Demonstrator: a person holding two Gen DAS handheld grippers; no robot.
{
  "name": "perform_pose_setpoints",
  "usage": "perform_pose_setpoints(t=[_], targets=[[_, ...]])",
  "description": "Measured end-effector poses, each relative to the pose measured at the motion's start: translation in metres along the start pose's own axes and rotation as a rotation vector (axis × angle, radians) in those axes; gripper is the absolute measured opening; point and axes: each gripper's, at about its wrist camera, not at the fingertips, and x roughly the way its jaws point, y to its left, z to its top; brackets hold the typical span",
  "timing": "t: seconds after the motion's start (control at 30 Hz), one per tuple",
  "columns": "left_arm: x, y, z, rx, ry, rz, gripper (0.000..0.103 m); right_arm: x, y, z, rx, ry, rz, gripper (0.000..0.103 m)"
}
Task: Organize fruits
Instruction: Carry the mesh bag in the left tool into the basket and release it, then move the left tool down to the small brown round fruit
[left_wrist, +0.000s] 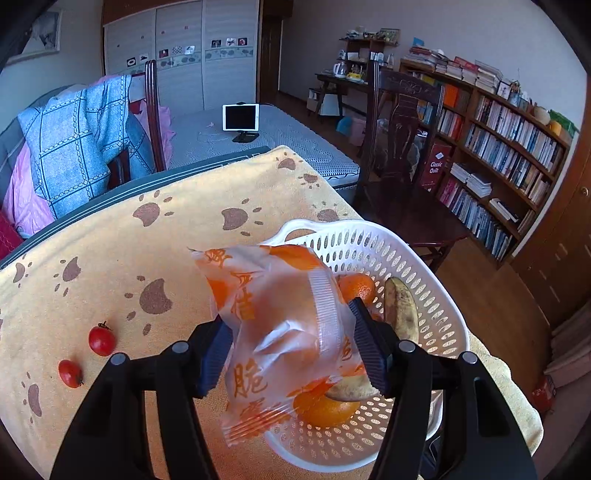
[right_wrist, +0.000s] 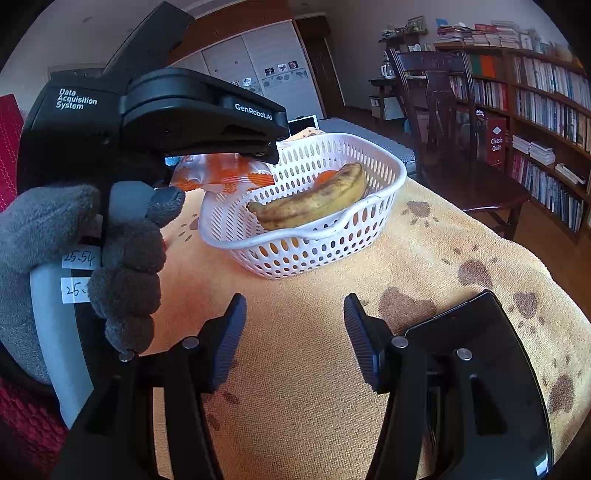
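Orange towelling with brown paw prints, the cloth (left_wrist: 110, 258) fills the lower half of both views. On it, at the right of the left wrist view, sits the white plastic basket (left_wrist: 436, 295), holding a spotted banana (left_wrist: 400, 310) and loose oranges (left_wrist: 356, 288). The left gripper (left_wrist: 291, 347) is clamped on a wrapped orange (left_wrist: 280, 332) in crinkly printed film, held above the basket's near edge at frame centre. The right gripper (right_wrist: 295, 332) hangs unclenched over bare cloth at the bottom of its own view, nothing between its pads. Two cherry tomatoes (left_wrist: 100, 339) lie at lower left. The wrapped fruit is likely firm and light, but its film looks slippery, so gripping across the round middle suits it; the tomatoes look fragile and need a gentle pinch.
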Motion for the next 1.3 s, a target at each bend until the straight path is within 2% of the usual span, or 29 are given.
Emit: perform_pose_setpoints(t=[0.1, 0.23, 0.47, 0.83, 1.1, 1.3], targets=[[0.004, 0.006, 0.0, -0.027, 0.01, -0.001, 0.066, 0.0, 0.0, 0.0, 0.002, -0.001, 0.001, 0.057], [-0.008, 0.008, -0.001, -0.016, -0.023, 0.012, 0.074, -0.001, 0.002, -0.001, -0.002, -0.003, -0.002, 0.057], [-0.034, 0.023, 0.001, -0.039, -0.066, 0.024, 0.074, -0.003, 0.003, -0.001, -0.011, -0.007, -0.003, 0.057], [-0.081, 0.048, -0.01, -0.063, -0.123, 0.101, 0.077, -0.004, 0.001, 0.001, -0.003, 0.006, 0.022, 0.057], [-0.115, 0.085, -0.032, -0.111, -0.13, 0.186, 0.077, -0.013, 0.018, 0.001, -0.053, 0.019, 0.086, 0.057], [-0.149, 0.12, -0.057, -0.155, -0.148, 0.244, 0.077, -0.021, 0.037, -0.004, -0.126, 0.031, 0.15, 0.062]])
